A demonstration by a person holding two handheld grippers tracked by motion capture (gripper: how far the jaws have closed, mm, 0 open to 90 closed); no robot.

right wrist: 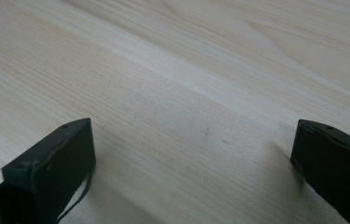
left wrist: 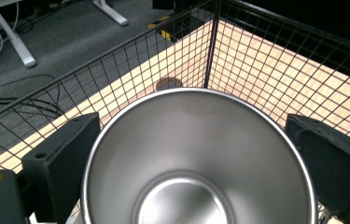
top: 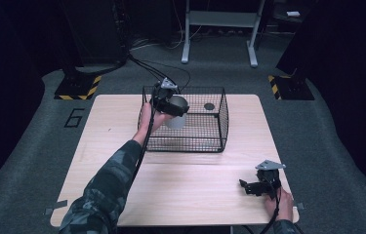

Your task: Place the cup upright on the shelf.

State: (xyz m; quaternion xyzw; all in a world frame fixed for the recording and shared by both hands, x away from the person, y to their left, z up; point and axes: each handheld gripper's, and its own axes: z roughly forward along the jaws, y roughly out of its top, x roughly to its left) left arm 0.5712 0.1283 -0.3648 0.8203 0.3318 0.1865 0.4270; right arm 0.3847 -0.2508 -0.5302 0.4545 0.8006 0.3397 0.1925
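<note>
A steel cup [left wrist: 196, 158] with a shiny inside sits between the two black jaws of my left gripper [left wrist: 193, 154], which is shut on it. In the high view that left gripper [top: 174, 108] holds the cup [top: 178, 112] over the left part of a black wire basket [top: 205, 144] at the back of the wooden table [top: 122, 185]. The cup's mouth faces the camera on the gripper. My right gripper [top: 247, 187] rests low at the table's front right, open, with bare wood between its jaws [right wrist: 196, 154].
A small dark round mark [top: 209, 106] lies at the basket's far side, and it is the same round mark [left wrist: 168, 83] seen past the cup's rim. Grey carpet surrounds the table. A white frame stand [top: 219, 29] is behind it, and cables [top: 146, 63] trail across the floor.
</note>
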